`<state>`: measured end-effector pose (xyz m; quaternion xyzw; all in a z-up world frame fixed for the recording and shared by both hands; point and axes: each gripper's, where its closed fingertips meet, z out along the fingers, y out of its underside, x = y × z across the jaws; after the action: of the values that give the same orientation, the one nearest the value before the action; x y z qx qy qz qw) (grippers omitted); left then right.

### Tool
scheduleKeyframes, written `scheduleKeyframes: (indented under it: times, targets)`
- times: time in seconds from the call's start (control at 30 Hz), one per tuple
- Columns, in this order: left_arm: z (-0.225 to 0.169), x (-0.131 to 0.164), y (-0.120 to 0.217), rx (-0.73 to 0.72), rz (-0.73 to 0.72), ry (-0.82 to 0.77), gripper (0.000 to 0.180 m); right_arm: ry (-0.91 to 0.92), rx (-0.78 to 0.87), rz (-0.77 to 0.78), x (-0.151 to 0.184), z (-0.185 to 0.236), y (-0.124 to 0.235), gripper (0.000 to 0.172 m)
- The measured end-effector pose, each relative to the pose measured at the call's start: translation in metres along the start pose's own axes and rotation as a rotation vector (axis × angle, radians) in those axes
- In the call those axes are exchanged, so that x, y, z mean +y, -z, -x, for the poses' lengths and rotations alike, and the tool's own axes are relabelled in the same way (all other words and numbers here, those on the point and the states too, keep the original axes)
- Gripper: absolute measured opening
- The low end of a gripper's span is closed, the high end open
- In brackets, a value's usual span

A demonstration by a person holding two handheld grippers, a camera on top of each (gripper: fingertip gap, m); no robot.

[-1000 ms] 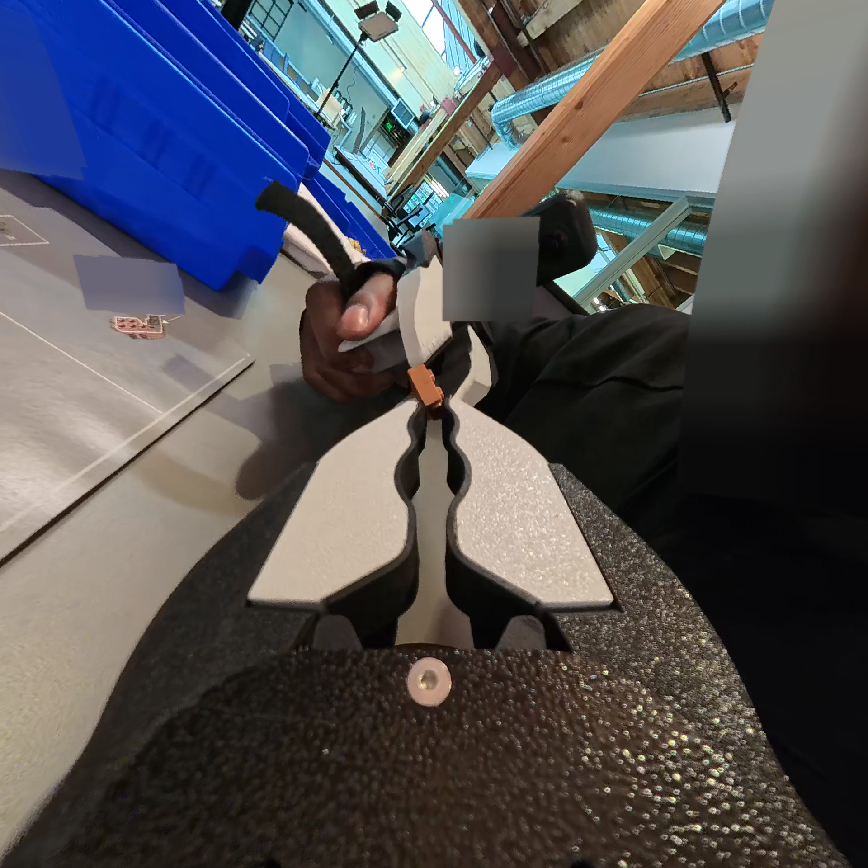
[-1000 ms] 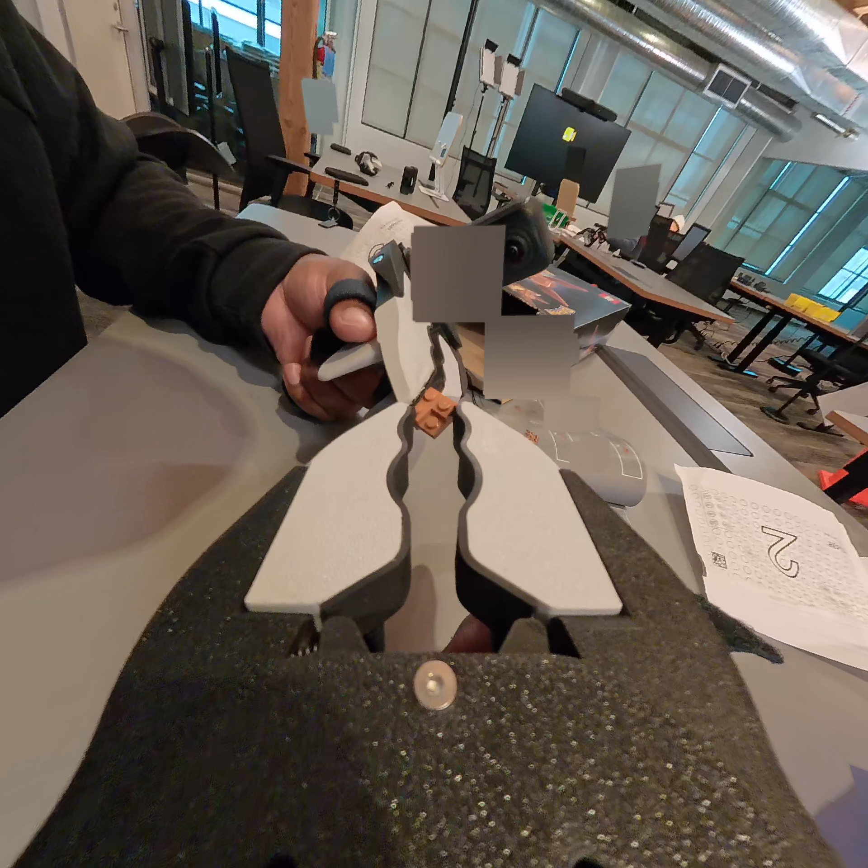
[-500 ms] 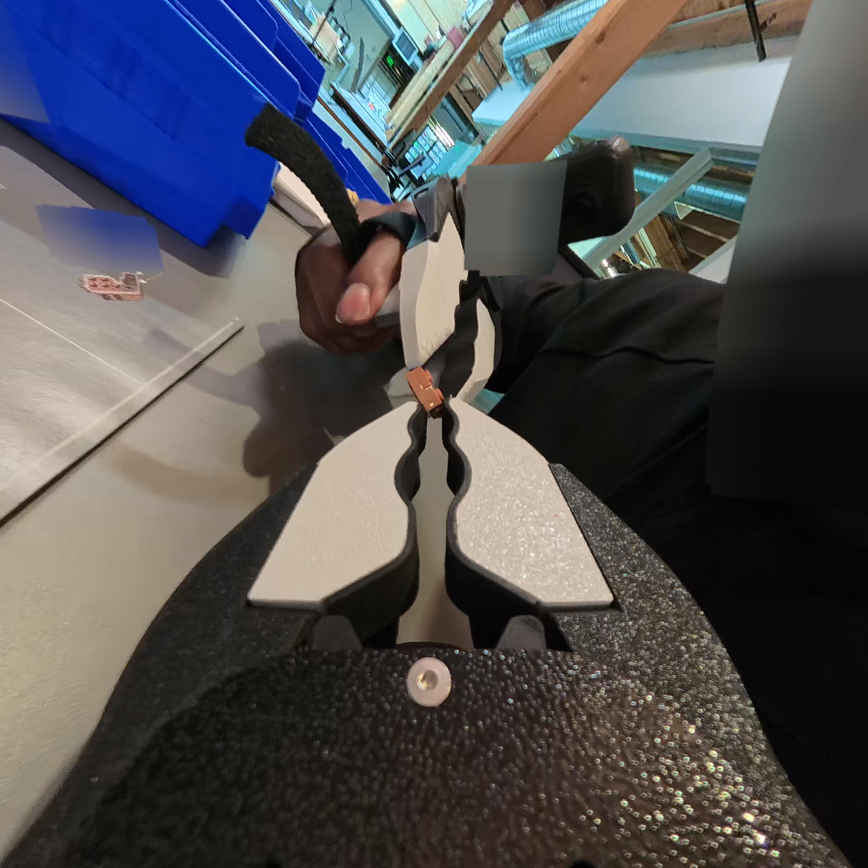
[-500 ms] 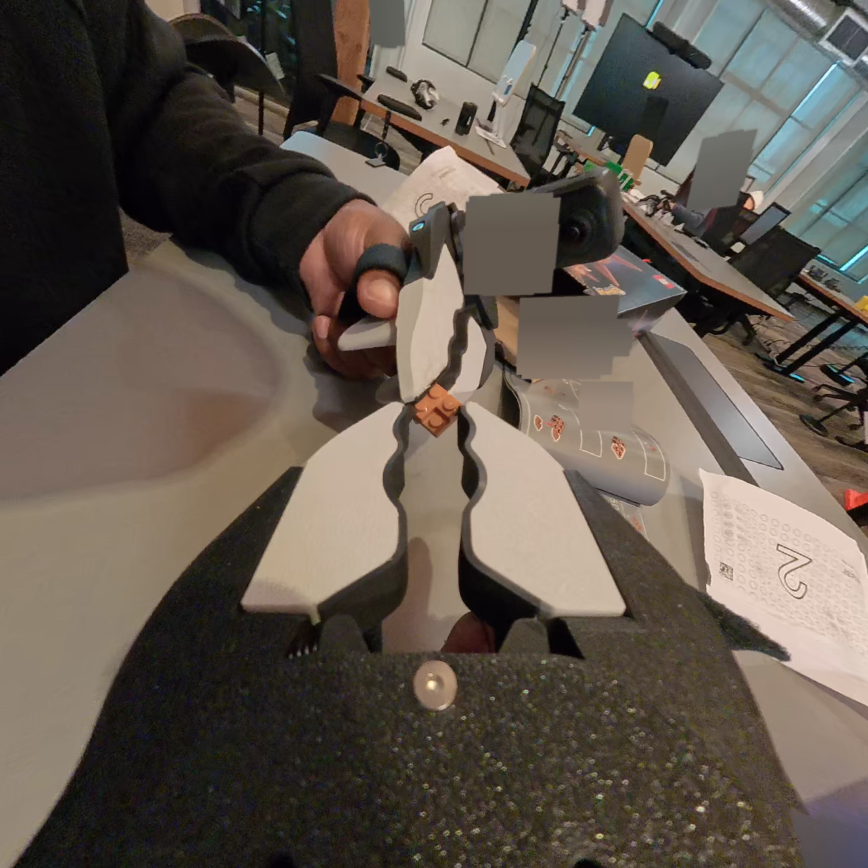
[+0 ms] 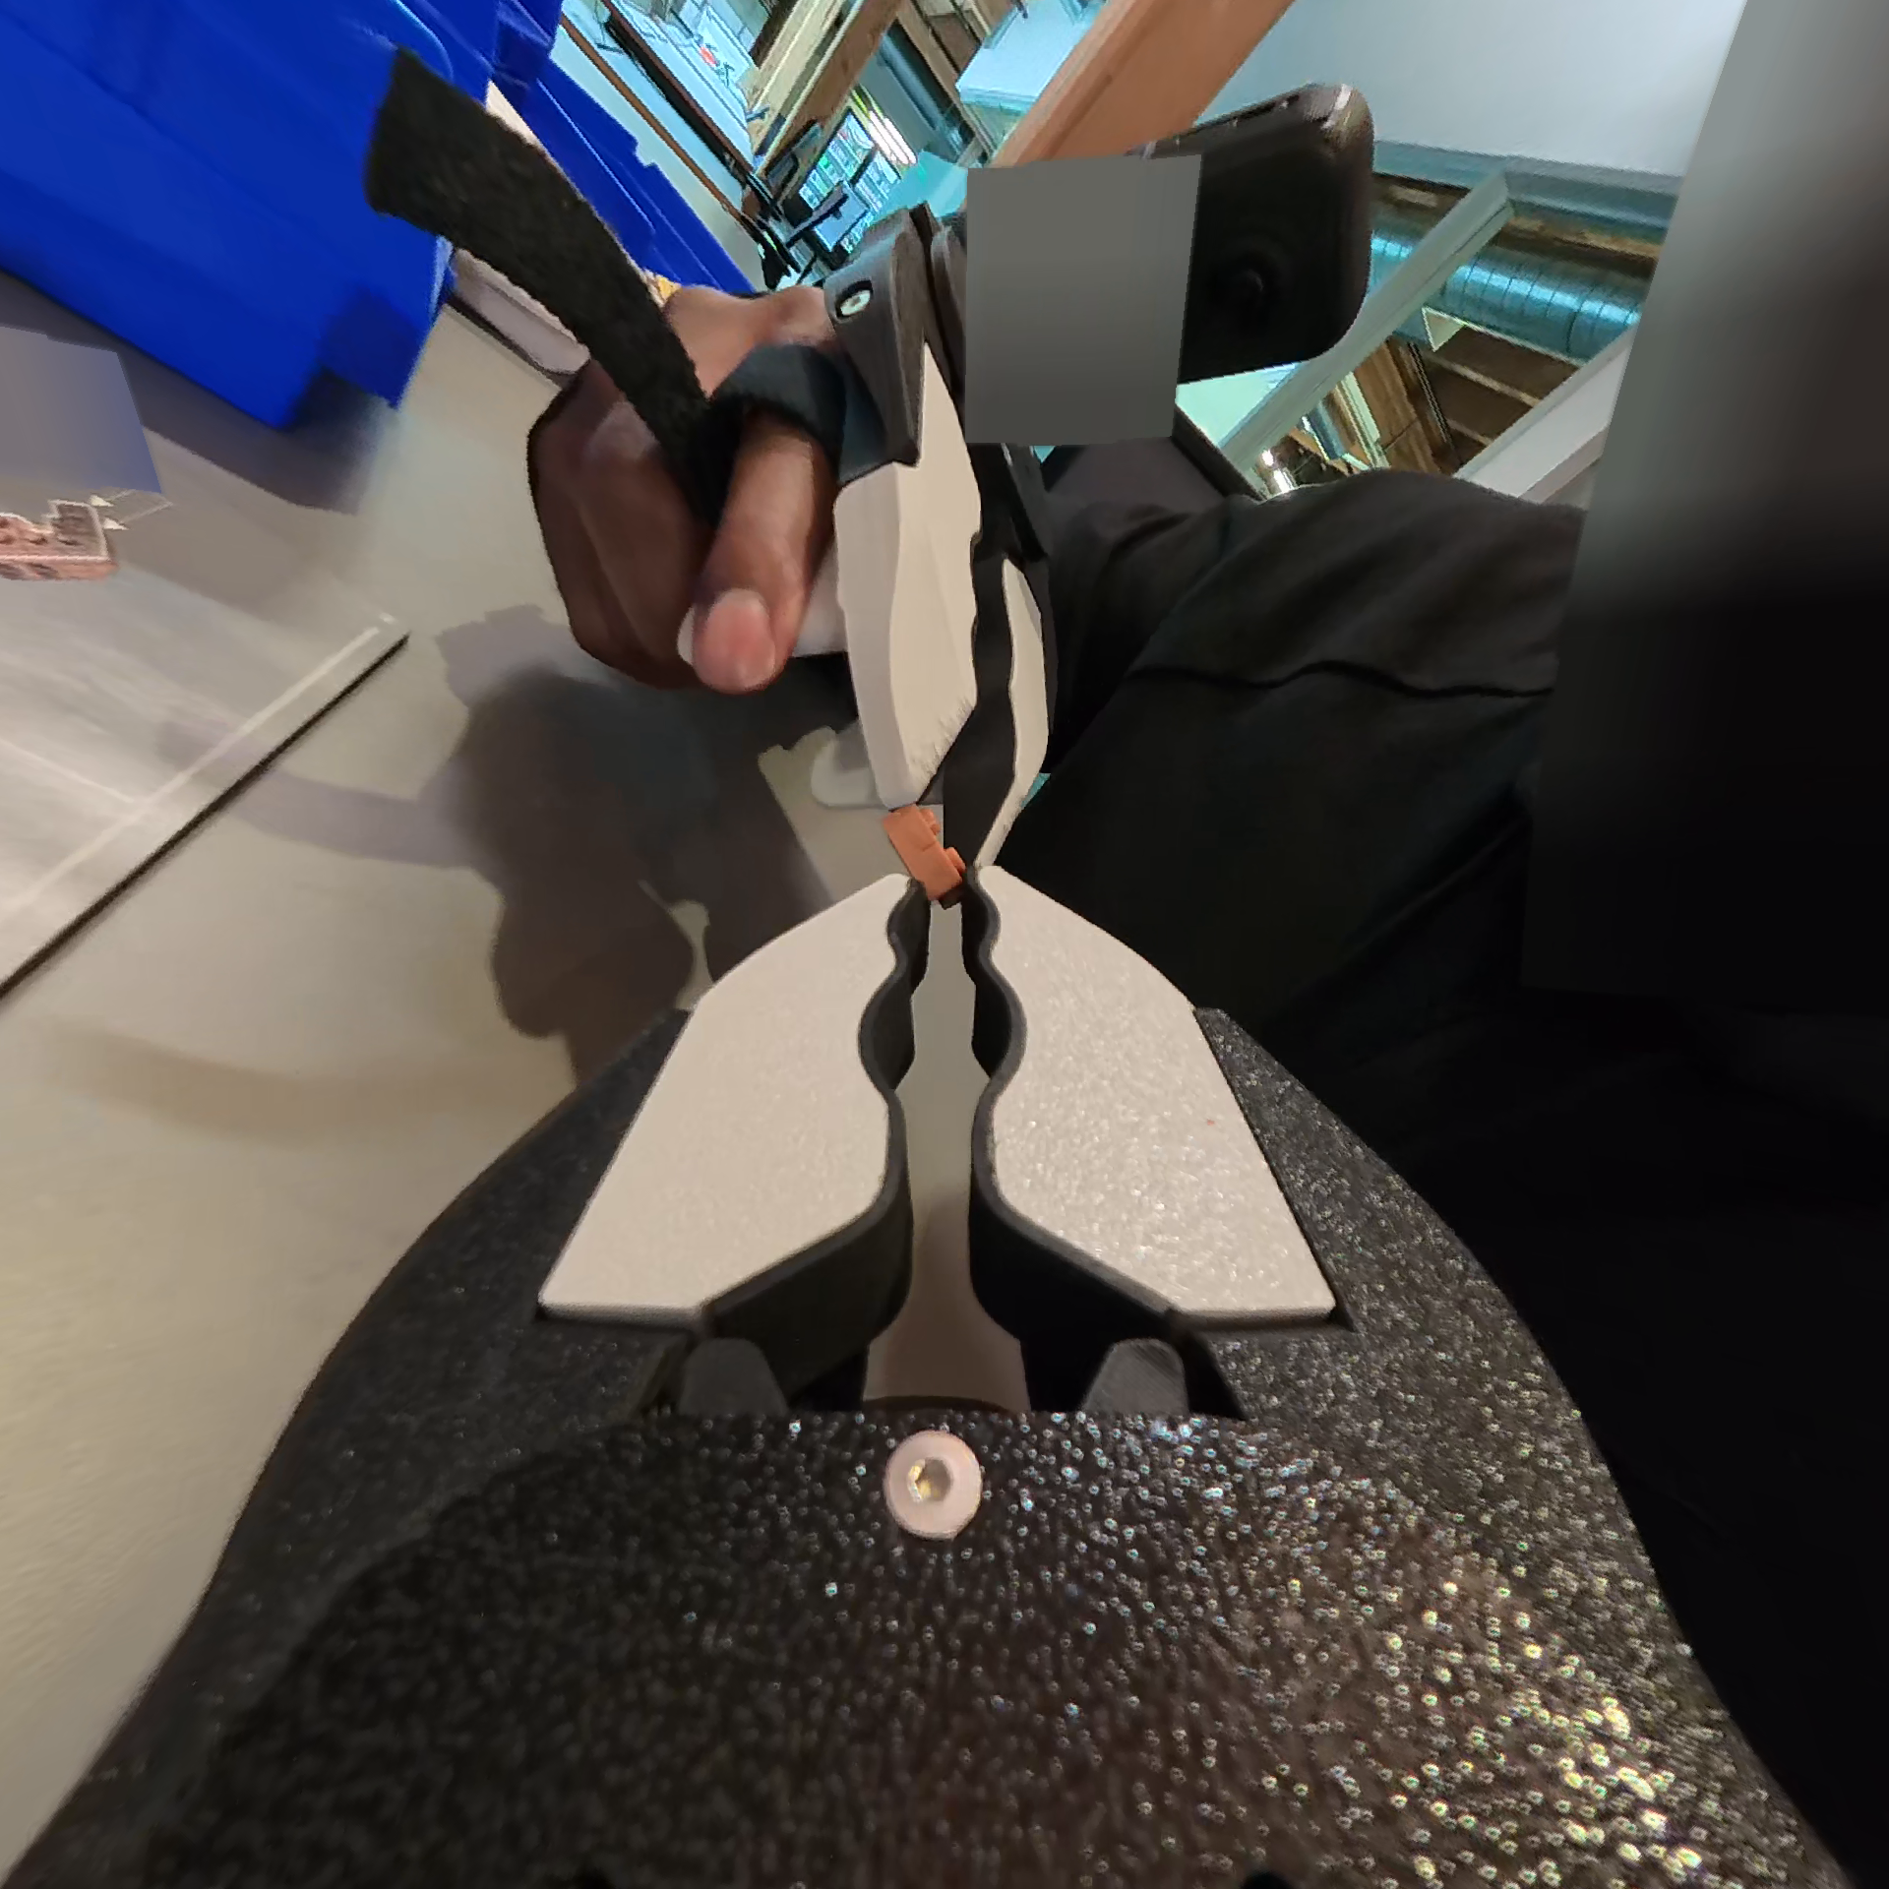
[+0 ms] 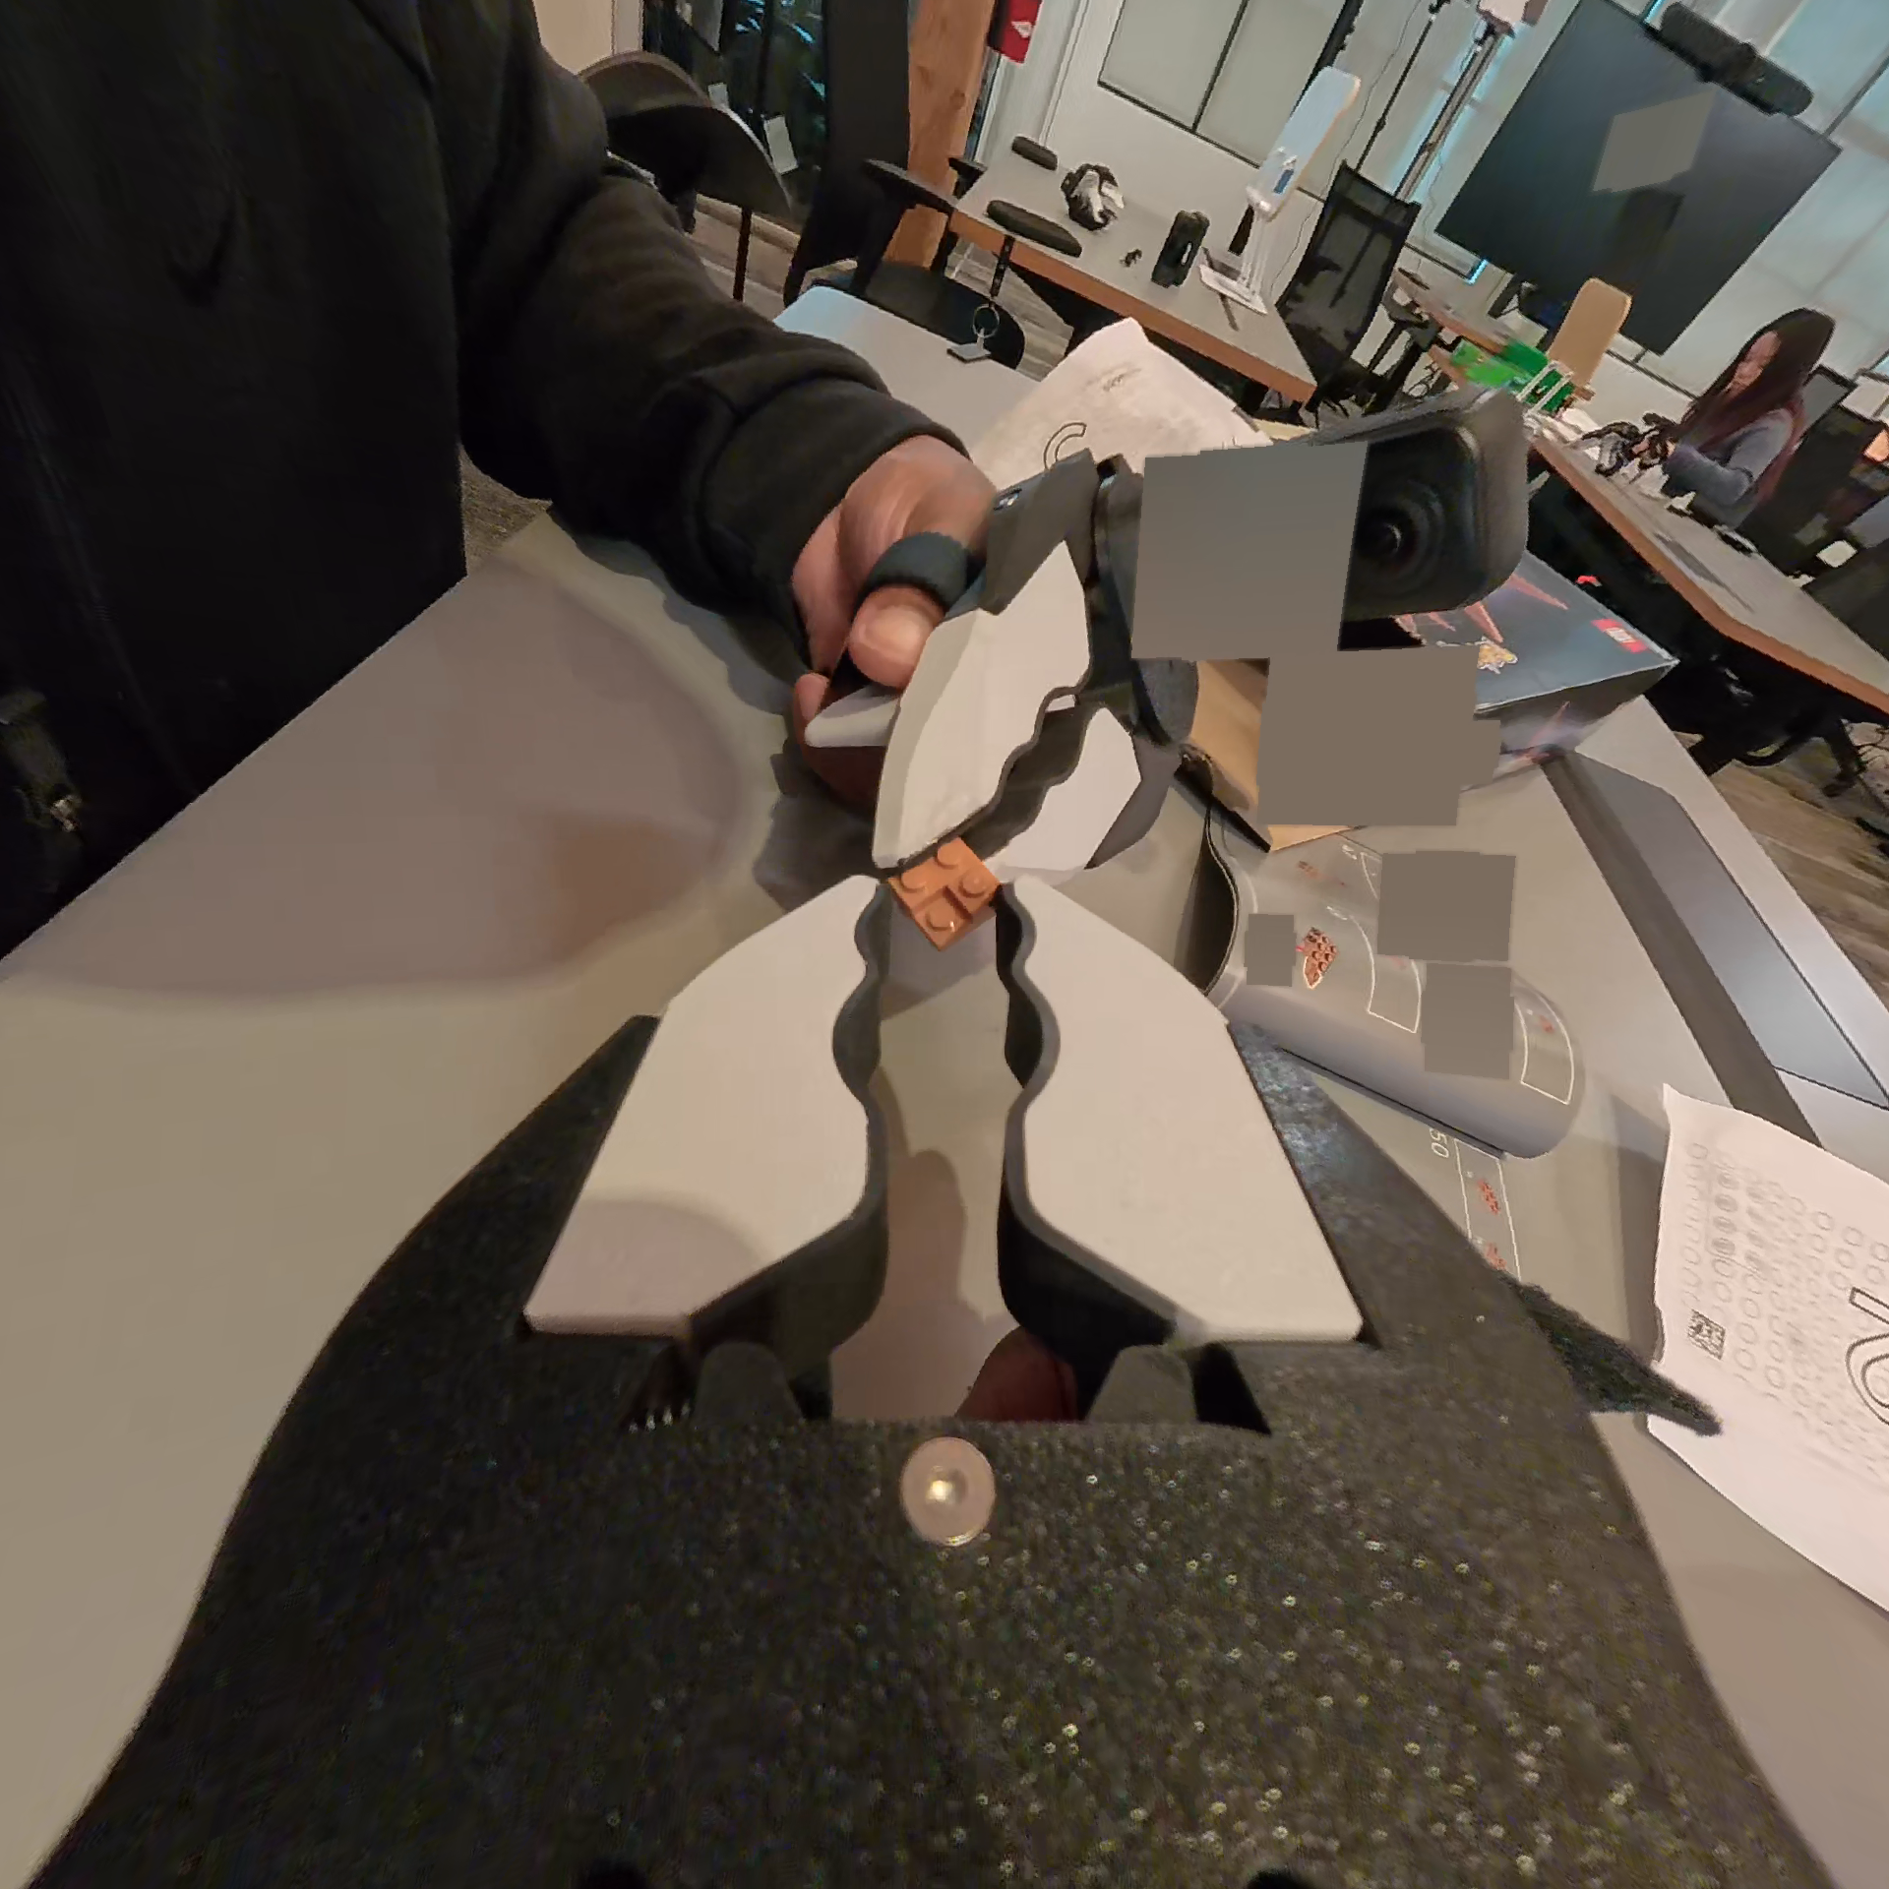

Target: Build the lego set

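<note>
Where the left wrist view looks along its own fingers, the left gripper (image 5: pixel 940 887) has its jaws nearly closed on the thin edge of a small orange brick plate (image 5: pixel 925 854), which from here appears only as a narrow sliver held above the desk (image 5: pixel 256 1073). The right gripper (image 5: pixel 956 792) comes down from above, held in a hand (image 5: pixel 675 511), and its tips meet the same plate; this view leaves it hard to tell how firmly they press. Behind lie blue bins (image 5: pixel 204 204), a grey mat (image 5: pixel 123 716) with a small printed figure, and a black sleeve (image 5: pixel 1278 664).

Seen the other way, the right wrist view shows what the first cannot: the plate's flat studded face (image 6: pixel 946 905), lying cornerwise. The right gripper (image 6: pixel 940 900) has its jaws moderately apart, each pad against an opposite corner of the plate, so it grips across the wider span. The left gripper (image 6: pixel 956 864) reaches in from beyond, its tips closed on the plate's far corner, its camera facing this way, held by a hand (image 6: pixel 889 583) in a black sleeve (image 6: pixel 613 358). Only here appear a curled grey instruction sheet (image 6: pixel 1431 1073), a dark printed box (image 6: pixel 1574 654), a white printed paper (image 6: pixel 1779 1329) on the right, and an office with desks and a large dark screen (image 6: pixel 1636 174).
</note>
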<state>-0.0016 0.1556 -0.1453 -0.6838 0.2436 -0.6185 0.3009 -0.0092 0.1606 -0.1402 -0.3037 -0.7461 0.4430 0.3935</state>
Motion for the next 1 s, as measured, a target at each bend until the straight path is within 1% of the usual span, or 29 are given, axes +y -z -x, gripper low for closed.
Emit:
scheduleKeyframes:
  times: [1.0]
  targets:
    - [-0.0017,0.0045,-0.0028,0.009,0.033,-0.006,0.005,0.012,-0.041,0.022,-0.0007,0.0055,-0.0019,0.021]
